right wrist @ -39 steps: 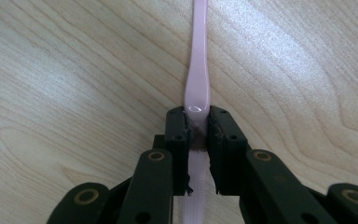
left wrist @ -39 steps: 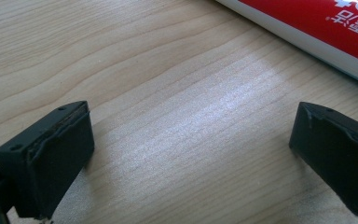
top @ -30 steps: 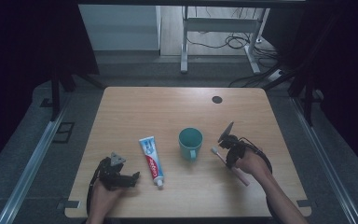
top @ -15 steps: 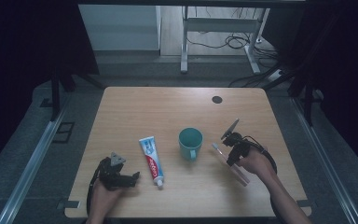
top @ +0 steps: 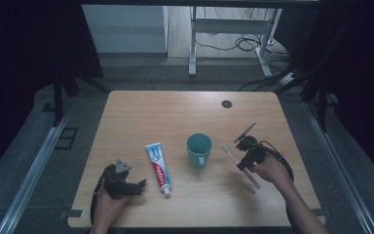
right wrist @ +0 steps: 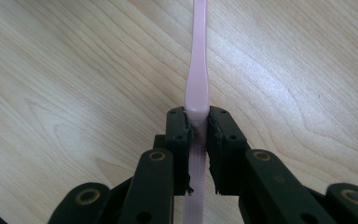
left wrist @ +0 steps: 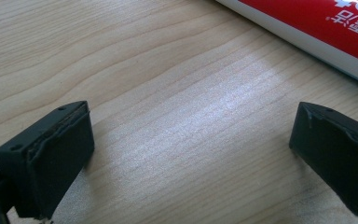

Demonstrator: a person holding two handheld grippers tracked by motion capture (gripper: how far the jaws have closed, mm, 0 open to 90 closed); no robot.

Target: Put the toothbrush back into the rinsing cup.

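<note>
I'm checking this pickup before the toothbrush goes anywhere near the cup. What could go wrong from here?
1. The right tool pinches the pink toothbrush on its narrow handle, with long ends either side, so it may pivot or slip.
2. The brush head sits close to the teal mug; a swing could knock the mug.
3. The toothpaste tube lies beside the open left tool, which could nudge it.

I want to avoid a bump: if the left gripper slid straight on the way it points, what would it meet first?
Probably the toothpaste tube. The left gripper is open and aims across the table at the tube, which lies just beyond its fingers in the left gripper view; depth is uncertain.
</note>
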